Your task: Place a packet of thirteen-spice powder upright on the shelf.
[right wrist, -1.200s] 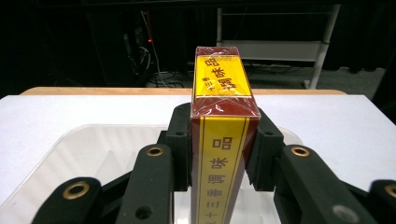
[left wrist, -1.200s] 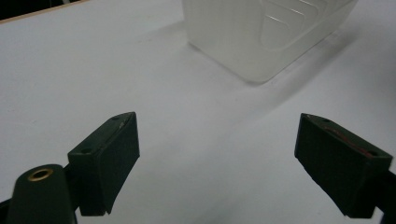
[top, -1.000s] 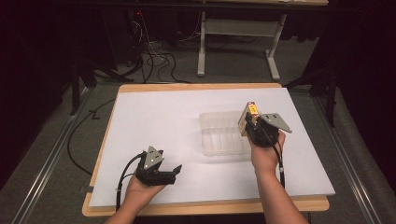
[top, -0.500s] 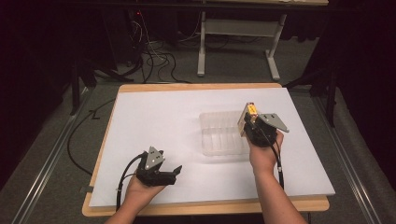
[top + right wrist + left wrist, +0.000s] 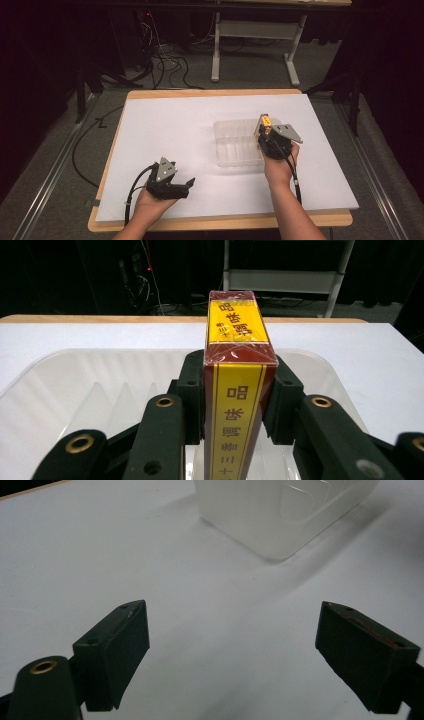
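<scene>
While clamped in the right tool (image 5: 239,405), yellow-red box (image 5: 239,365) above clear tray (image 5: 235,142); left tool (image 5: 235,655) wide, empty.

A tray (image 5: 235,145) sits on the table (image 5: 165,120), right of centre. The right gripper (image 5: 264,131) holds a box (image 5: 265,121) over the tray's right edge. The left gripper (image 5: 187,186) rests near the front left, well apart from the tray.
</scene>
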Demonstrator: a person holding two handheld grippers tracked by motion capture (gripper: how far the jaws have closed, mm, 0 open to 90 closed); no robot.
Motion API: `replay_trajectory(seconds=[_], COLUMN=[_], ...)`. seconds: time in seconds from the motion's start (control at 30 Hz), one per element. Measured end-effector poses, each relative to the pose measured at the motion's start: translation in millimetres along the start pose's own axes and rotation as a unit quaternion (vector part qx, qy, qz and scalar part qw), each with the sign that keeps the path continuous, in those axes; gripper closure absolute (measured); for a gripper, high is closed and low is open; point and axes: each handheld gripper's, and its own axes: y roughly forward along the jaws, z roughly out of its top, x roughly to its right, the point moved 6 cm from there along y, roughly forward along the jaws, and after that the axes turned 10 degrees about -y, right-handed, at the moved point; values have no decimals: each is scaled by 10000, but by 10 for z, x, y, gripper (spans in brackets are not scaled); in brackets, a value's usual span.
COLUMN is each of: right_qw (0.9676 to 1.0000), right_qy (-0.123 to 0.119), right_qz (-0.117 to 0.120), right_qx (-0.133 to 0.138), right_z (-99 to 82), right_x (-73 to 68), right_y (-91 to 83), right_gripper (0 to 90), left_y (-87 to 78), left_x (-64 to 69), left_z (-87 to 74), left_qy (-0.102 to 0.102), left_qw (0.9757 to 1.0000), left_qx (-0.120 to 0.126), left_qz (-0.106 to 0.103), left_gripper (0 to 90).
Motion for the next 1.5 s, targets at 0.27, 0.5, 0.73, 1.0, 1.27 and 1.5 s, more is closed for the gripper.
replay_trajectory(seconds=[0.27, 0.5, 0.73, 1.0, 1.27, 1.5], right_qw=[9999, 9998, 9997, 9988, 9957, 9897], right_qy=[-75, -138, -170, -310, -538, -633], right_qz=[-18, -17, 75, 349, 741, 1282], right_qx=[-103, -127, -149, -155, -108, 27], right_z=[-92, -135, -190, -179, -103, -67], right_x=[-38, -52, -66, -106, -152, -157], right_y=[80, 129, 128, 25, -196, -518], right_gripper=[672, 671, 635, 486, 298, 188], left_y=[-4, -1, -2, -41, -52, -71], left_x=[-6, -9, -9, 7, -12, -23], left_z=[-6, -5, -5, 15, 27, 31], left_qy=[1, -23, -17, -210, -421, -598], left_qw=[10000, 10000, 10000, 9995, 9986, 9972], left_qx=[-6, -2, -12, 108, 129, 172], left_qz=[9, 12, -9, -188, -307, -404], left_gripper=[143, 143, 144, 144, 146, 148])
